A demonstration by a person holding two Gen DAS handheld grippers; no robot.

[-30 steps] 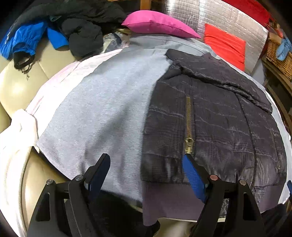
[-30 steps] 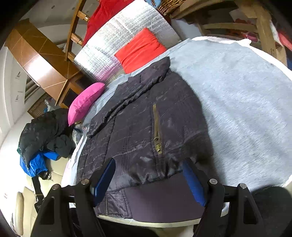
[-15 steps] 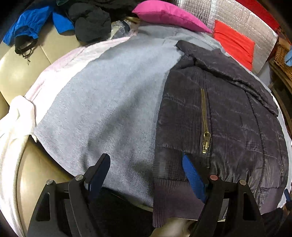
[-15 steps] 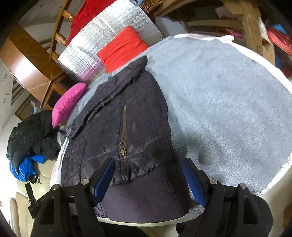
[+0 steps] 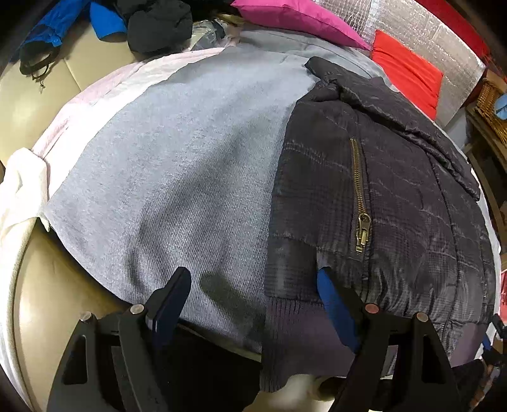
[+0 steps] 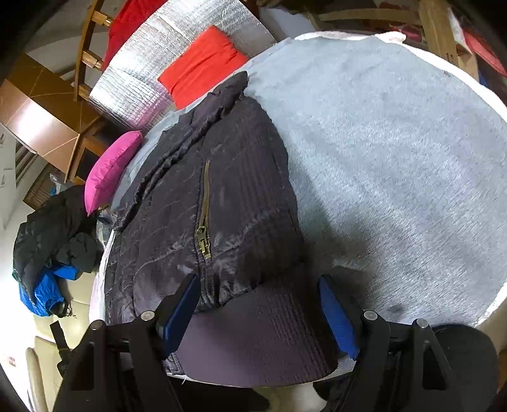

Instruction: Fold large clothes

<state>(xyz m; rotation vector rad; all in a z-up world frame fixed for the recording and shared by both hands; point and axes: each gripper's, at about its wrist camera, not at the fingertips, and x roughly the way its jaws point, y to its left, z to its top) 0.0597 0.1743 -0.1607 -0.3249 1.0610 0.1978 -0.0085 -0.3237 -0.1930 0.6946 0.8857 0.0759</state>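
Left wrist view: the left tongs (image 5: 253, 285) stand wide apart and grip nothing. The dark jacket (image 5: 396, 196) lies flat ahead and to their right on the grey cloth (image 5: 177, 177); its ribbed hem (image 5: 294, 336) hangs over the near edge between the fingers, and the right fingertip (image 5: 326, 285) sits at the hem. A brass zip (image 5: 359, 196) runs up beyond that tip. A pink cushion (image 5: 294, 16) lies far ahead.

Right wrist view: the right tongs (image 6: 256, 301) also gape, empty. The jacket (image 6: 215, 202) spreads ahead and left, its hem (image 6: 253, 342) filling the gap between the fingers. The grey cloth (image 6: 396, 152) stretches ahead and right; a red cushion (image 6: 202, 63) lies beyond.
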